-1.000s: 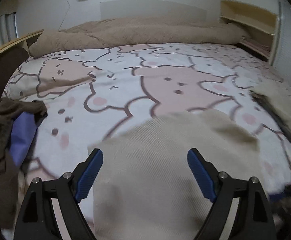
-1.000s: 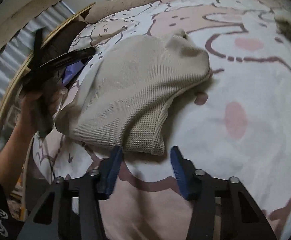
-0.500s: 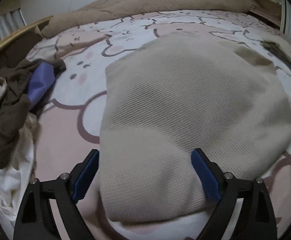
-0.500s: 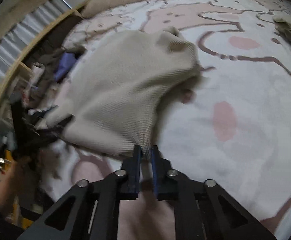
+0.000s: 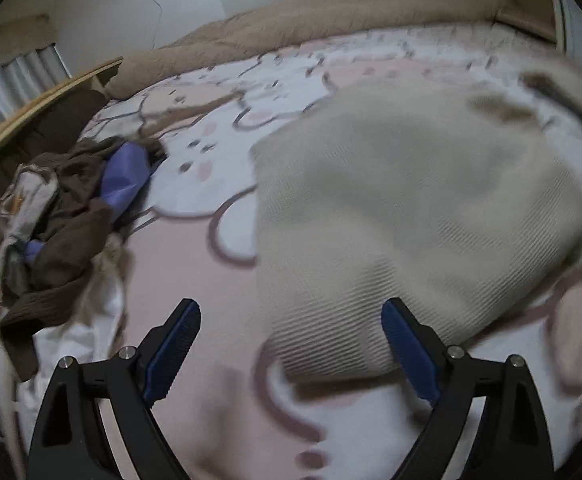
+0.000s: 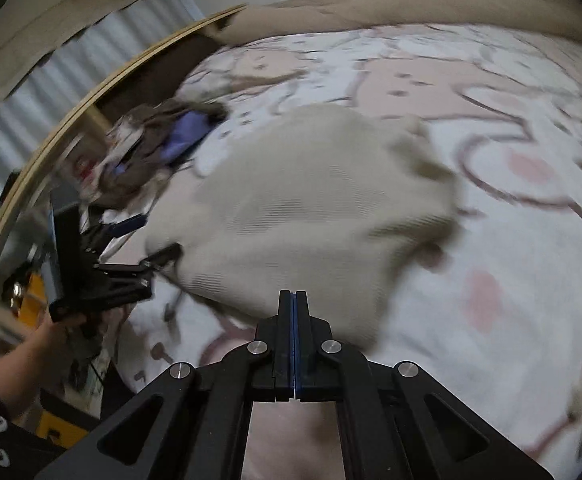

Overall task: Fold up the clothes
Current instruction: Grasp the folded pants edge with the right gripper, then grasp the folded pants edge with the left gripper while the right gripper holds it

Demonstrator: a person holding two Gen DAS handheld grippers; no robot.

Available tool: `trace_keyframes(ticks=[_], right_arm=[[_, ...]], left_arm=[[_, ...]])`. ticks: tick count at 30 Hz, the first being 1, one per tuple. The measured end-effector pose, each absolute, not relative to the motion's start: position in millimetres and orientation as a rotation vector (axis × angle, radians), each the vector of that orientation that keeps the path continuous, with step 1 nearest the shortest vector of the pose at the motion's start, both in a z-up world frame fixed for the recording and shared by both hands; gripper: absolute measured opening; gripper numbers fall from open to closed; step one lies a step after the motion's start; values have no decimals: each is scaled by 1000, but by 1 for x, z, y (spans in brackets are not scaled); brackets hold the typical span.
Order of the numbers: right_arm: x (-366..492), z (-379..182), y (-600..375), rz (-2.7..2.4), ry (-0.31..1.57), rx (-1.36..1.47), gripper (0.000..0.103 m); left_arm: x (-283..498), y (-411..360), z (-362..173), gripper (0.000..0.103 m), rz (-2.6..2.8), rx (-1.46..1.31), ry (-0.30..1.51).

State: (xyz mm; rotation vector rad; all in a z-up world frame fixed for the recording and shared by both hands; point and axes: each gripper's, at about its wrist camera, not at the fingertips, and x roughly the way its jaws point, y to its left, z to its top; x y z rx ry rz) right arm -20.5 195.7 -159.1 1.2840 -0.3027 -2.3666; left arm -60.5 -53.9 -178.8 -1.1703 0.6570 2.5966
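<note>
A beige waffle-knit garment (image 5: 411, 216) lies folded on the bear-print bed sheet (image 5: 195, 280); it also shows in the right wrist view (image 6: 311, 216). My left gripper (image 5: 291, 344) is open, with the garment's near left corner between its fingers, apart from the pads. It appears from the side in the right wrist view (image 6: 139, 240), at the garment's left edge. My right gripper (image 6: 295, 300) is shut, its tips at the garment's near edge; whether cloth is pinched is hidden.
A pile of brown, purple and white clothes (image 5: 67, 216) lies at the bed's left side beside a wooden frame (image 5: 31, 112). A tan duvet (image 5: 331, 20) is bunched along the far end. A furry item (image 5: 563, 92) lies at the right.
My right gripper closed at the garment's near edge and drew back. My left gripper stayed open and shifted left, so the garment now sits right of centre.
</note>
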Motion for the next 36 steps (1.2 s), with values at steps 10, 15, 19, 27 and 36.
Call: trace_keyframes(ticks=[10,15,19,27,36], right_arm=[[19,-156,183,-2582,482,1212,0],[34,-165,156,-2441,972,1102,0],[53,-179,138,-2329,1284,947,12],[76,-194,110,-2245,1582,644,99],[51,-233,100,-2066,1856,630,65]], left_arm=[[-9,-51,-141,94,2525,-743,948],[29,-31,-139,94,2415,-470,1209],[54,-25,-139,94,2380,-270,1307],[63,-27,-159,94,2265,-196,1478],[61,-31,-177,94,2165,-117,1621]])
